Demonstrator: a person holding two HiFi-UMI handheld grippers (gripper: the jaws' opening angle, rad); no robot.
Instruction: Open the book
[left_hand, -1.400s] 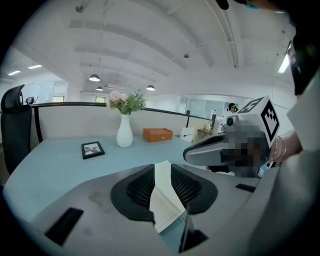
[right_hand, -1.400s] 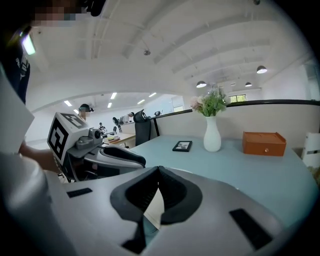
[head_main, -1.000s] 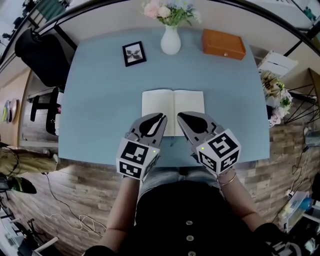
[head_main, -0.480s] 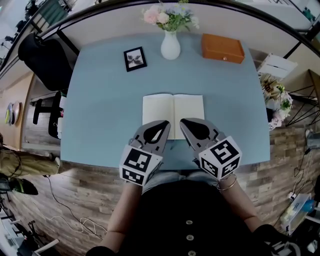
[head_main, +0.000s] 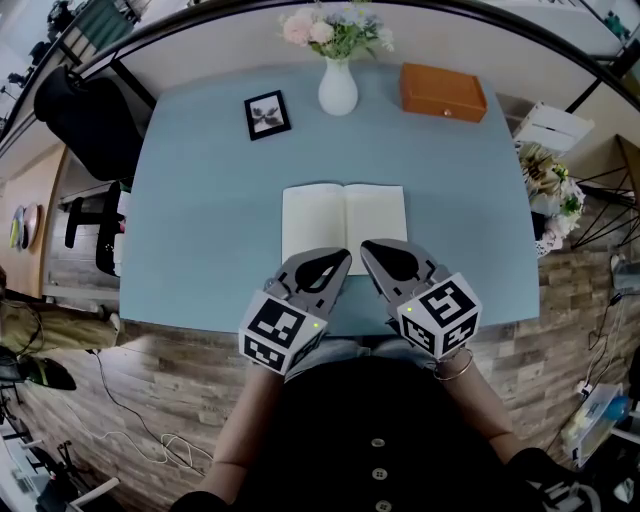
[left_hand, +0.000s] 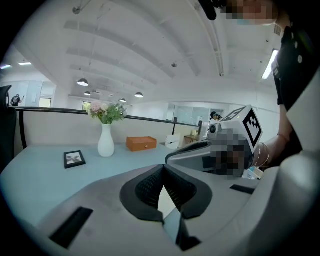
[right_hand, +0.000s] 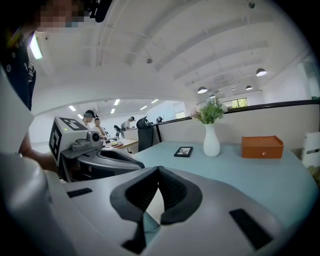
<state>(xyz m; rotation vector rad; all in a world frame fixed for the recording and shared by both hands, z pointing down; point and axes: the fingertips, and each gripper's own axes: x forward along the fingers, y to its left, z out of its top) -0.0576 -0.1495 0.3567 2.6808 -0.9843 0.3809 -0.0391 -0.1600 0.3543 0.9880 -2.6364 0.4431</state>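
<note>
At your far left, one black chair (head_main: 85, 115) stands off the blue table (head_main: 200, 220). On the table you have one framed picture (head_main: 267, 113), one white vase (head_main: 338, 88) of flowers, and one orange box (head_main: 443, 91) at the back right. One book (head_main: 344, 222) lies open and flat near the table's front edge; its pages are too small to read. Your left gripper (head_main: 340, 262) has its jaws pressed together on nothing, with the tips over the book's near edge. Your right gripper (head_main: 370, 250), just beside it, is likewise closed and empty. Each carries one marker cube.
</note>
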